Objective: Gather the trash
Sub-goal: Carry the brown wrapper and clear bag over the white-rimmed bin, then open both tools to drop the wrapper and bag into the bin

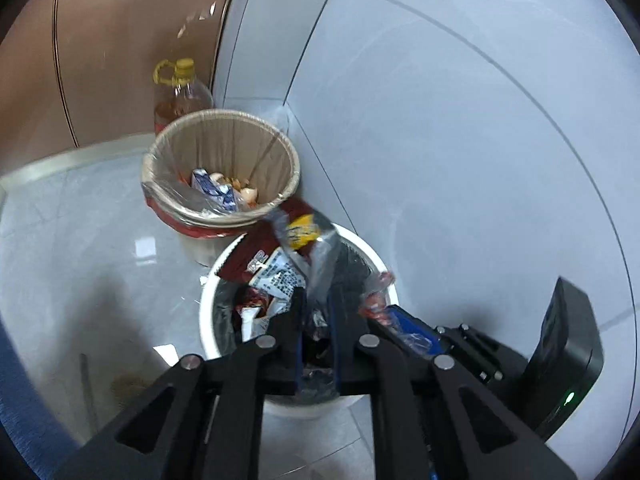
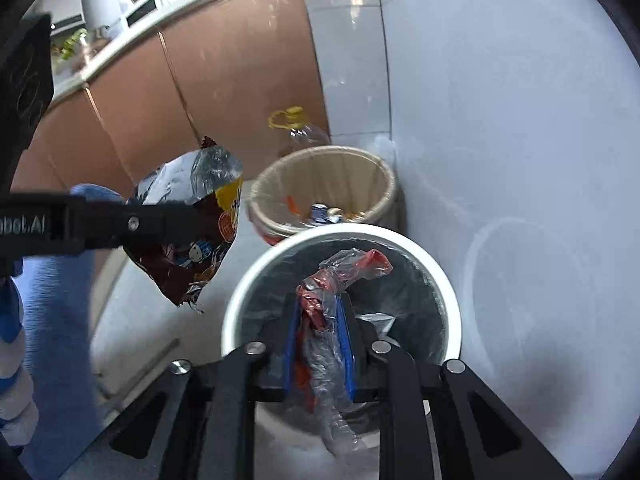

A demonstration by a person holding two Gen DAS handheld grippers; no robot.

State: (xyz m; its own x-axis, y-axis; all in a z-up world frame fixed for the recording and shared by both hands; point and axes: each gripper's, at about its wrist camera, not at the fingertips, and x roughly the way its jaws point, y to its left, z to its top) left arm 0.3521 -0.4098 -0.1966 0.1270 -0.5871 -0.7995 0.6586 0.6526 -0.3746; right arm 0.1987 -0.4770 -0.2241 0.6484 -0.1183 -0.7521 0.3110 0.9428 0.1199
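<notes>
The right claw point(image 2: 318, 340) pinches a crumpled clear-and-red plastic wrapper point(image 2: 340, 276) between its blue pads, directly above the open mouth of the white bin point(image 2: 448, 284) on the floor; the left claw point(image 1: 316, 312), just beside it, grips a dark foil snack bag point(image 2: 188, 236) that hangs over that bin's near rim. The step in hand appears to be the drop: both pieces of trash are poised over the white bin, which already holds wrappers, with a beige lined bin point(image 1: 224, 128) behind it against the wall. Next, each claw likely needs to spread so the pieces fall inside the rim.

Bin point(image 1: 352, 400) before basket point(image 1: 224, 120), bottle point(image 1: 182, 96) behind.
</notes>
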